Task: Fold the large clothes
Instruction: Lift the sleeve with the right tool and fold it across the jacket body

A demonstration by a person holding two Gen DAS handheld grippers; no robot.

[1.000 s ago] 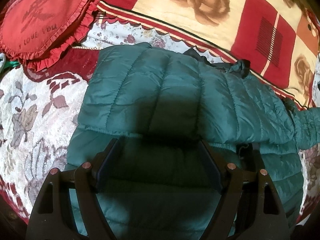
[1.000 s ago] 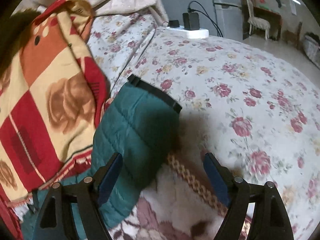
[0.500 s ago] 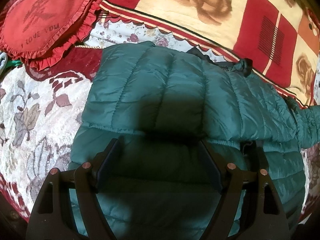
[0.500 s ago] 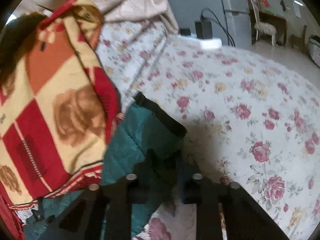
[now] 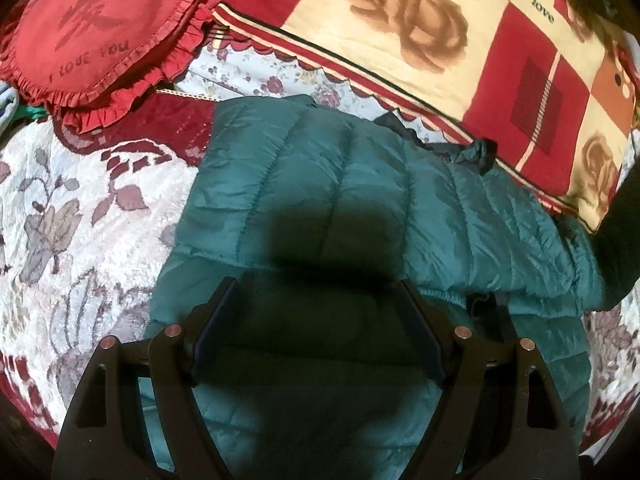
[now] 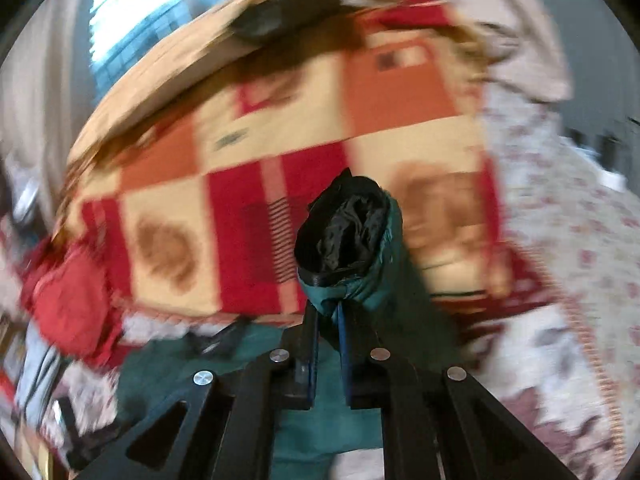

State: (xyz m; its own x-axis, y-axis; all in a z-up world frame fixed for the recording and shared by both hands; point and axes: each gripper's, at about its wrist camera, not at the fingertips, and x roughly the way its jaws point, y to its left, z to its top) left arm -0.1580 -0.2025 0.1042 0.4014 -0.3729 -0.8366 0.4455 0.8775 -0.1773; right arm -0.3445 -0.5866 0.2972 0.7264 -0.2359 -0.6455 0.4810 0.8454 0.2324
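A green quilted puffer jacket [image 5: 360, 200] lies spread on the bed, one side folded over its body. My left gripper [image 5: 320, 296] is open and hovers just above the jacket's lower part, holding nothing. My right gripper [image 6: 328, 312] is shut on the jacket's sleeve [image 6: 352, 280] near the black-lined cuff [image 6: 344, 232] and holds it lifted off the bed. The rest of the jacket [image 6: 320, 420] shows below the right gripper. The right wrist view is blurred by motion.
A red, cream and orange rose-pattern blanket [image 5: 440, 40] lies bunched behind the jacket and also shows in the right wrist view [image 6: 280, 152]. A red heart-shaped frilled cushion [image 5: 96, 28] sits at the far left. The bedspread [image 5: 72, 220] is floral white and red.
My right gripper closed on the sleeve near its cuff, lifted it and swung toward the blanket. My left gripper stayed open over the jacket, almost still.
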